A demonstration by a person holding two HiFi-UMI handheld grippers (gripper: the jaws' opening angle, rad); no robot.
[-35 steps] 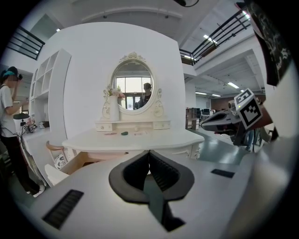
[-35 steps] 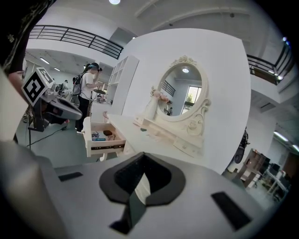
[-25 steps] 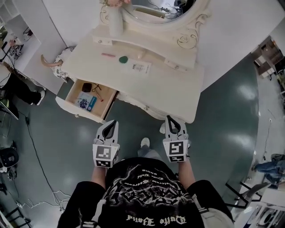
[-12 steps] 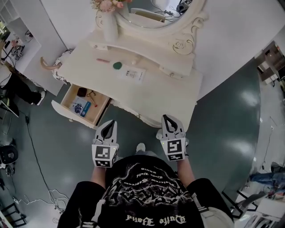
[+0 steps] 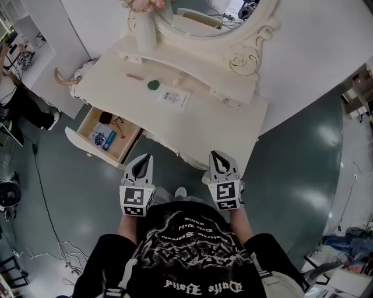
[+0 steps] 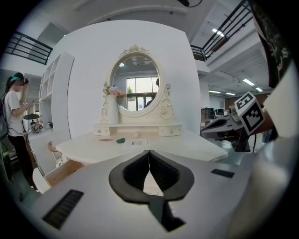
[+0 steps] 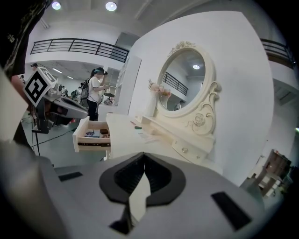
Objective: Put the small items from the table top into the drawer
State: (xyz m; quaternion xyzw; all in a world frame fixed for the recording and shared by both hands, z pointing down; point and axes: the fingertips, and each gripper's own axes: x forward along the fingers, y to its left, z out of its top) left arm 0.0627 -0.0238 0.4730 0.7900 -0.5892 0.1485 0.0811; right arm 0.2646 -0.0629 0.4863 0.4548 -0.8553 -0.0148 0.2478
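My left claw point(image 5: 143, 158) is closed, its tips together with nothing between them. My right claw point(image 5: 216, 155) is closed the same way and is also empty. Both hang over the floor point(image 5: 291, 145), just short of the tabletop point(image 5: 215, 125), and touch nothing.

On the tabletop I count three small items: one pink stick point(image 5: 135, 76), one green disc point(image 5: 153, 85) and one white card point(image 5: 173, 96). All three lie well apart from both claws. A pale shape near the disc is too faint to name.

One drawer point(image 5: 90, 150) stands open at the tabletop's left. In it are a blue packet point(image 5: 104, 138), a dark lump point(image 5: 106, 118) and something thin I cannot make out.

The mirror point(image 5: 198, 17) and the vase point(image 5: 145, 35) are cut off at the top edge.
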